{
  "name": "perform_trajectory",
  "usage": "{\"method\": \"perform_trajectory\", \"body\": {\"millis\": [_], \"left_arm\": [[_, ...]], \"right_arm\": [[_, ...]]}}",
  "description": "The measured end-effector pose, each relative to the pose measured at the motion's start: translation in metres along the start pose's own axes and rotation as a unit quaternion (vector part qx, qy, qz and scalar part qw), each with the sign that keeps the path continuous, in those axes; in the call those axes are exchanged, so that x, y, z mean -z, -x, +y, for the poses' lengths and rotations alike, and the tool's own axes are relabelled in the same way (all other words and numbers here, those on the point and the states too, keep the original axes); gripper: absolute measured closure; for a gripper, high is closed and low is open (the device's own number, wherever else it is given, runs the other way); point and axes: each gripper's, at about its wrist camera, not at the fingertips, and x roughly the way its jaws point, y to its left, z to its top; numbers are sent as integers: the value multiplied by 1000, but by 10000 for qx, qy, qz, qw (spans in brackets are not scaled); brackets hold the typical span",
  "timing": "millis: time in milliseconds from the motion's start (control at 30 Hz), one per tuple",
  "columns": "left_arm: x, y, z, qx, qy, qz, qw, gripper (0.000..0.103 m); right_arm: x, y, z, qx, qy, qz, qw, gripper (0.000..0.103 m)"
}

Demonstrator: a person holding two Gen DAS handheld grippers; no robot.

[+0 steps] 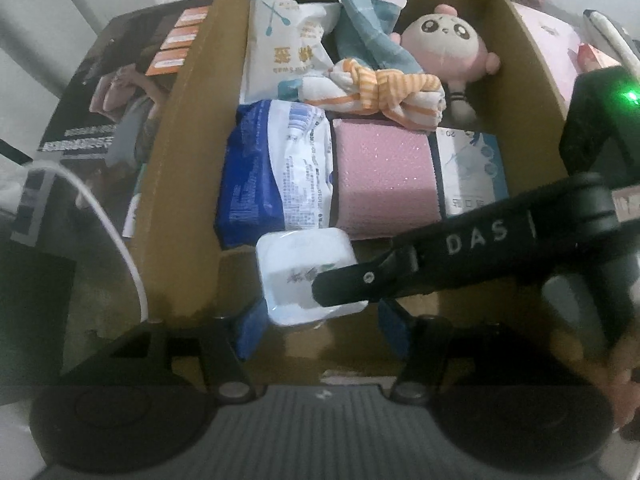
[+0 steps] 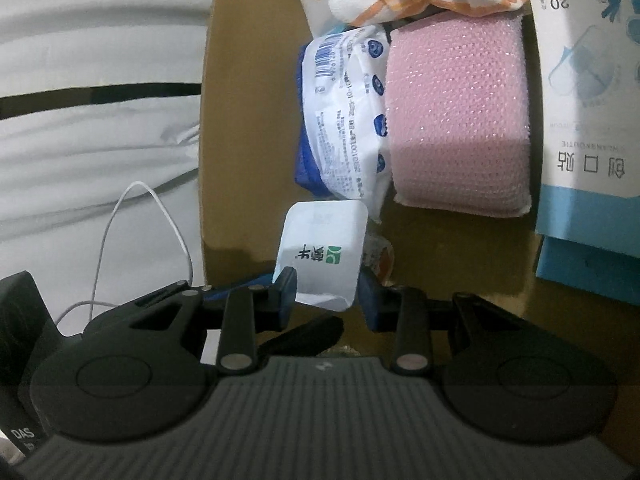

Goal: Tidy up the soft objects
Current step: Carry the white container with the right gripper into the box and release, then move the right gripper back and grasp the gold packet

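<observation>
Over the brown cardboard box (image 2: 208, 128), the right gripper (image 2: 326, 294) pinches a small white tissue packet (image 2: 322, 252); best lowered flat beside the pink sponge (image 2: 456, 112). The left gripper (image 1: 320, 322) hangs spread.

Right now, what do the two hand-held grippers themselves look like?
Both are matte black with ribbed grey bodies and blue finger pads. The left hand-held gripper and right hand-held gripper match; the right one's arm reads "DAS" in white, with a green light.

bare floor shows along the box (image 1: 188, 128) near edge, right of the tissue pack (image 1: 304, 276); sponge (image 1: 384, 176) and wipes (image 1: 276, 172) block beyond
</observation>
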Motion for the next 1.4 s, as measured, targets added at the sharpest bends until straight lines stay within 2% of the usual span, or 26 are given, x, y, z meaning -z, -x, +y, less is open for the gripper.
{"method": "perform_trajectory", "body": {"millis": [133, 300, 333, 467, 567, 667, 733, 867, 933, 1033, 1133, 1333, 1400], "left_arm": [[4, 17, -1, -56, 34, -89, 9999, 38], [3, 47, -14, -142, 12, -428, 9990, 36], [3, 53, -20, -111, -7, -514, 9986, 35], [2, 75, -57, 141, -188, -891, 9957, 28], [5, 83, -104, 427, -508, -983, 9929, 28], [12, 86, -153, 709, -869, -963, 9890, 28], [20, 87, -191, 971, -1118, -908, 9848, 28], [42, 77, -262, 1494, -1521, -670, 9747, 28], [54, 62, -296, 1632, -1700, -470, 9707, 28], [74, 34, -340, 1500, -2030, -314, 9671, 34], [85, 4, -368, 1353, -2208, -134, 9658, 42], [85, -41, -384, 1095, -2155, 107, 9703, 47], [81, -46, -383, 1208, -2065, 187, 9708, 48]], "right_arm": [[0, 15, 5, -192, -49, 37, 9998, 67], [4, 53, 11, -541, -139, -336, 9979, 60], [7, 65, 12, -653, -122, -475, 9967, 60], [31, 129, 5, -1026, -195, -1204, 9872, 48], [61, 188, -16, -1108, -463, -1803, 9763, 47], [100, 252, -50, -844, -785, -2385, 9643, 47], [130, 298, -74, -461, -1024, -2712, 9560, 47], [185, 366, -121, 193, -1534, -3182, 9353, 46], [208, 387, -143, 503, -1754, -3315, 9256, 46], [230, 397, -175, 911, -1831, -3328, 9206, 45], [231, 392, -200, 1160, -1674, -3132, 9276, 45], [217, 353, -233, 1217, -1321, -2776, 9438, 46], [214, 345, -240, 1217, -1305, -2696, 9463, 48]]}}
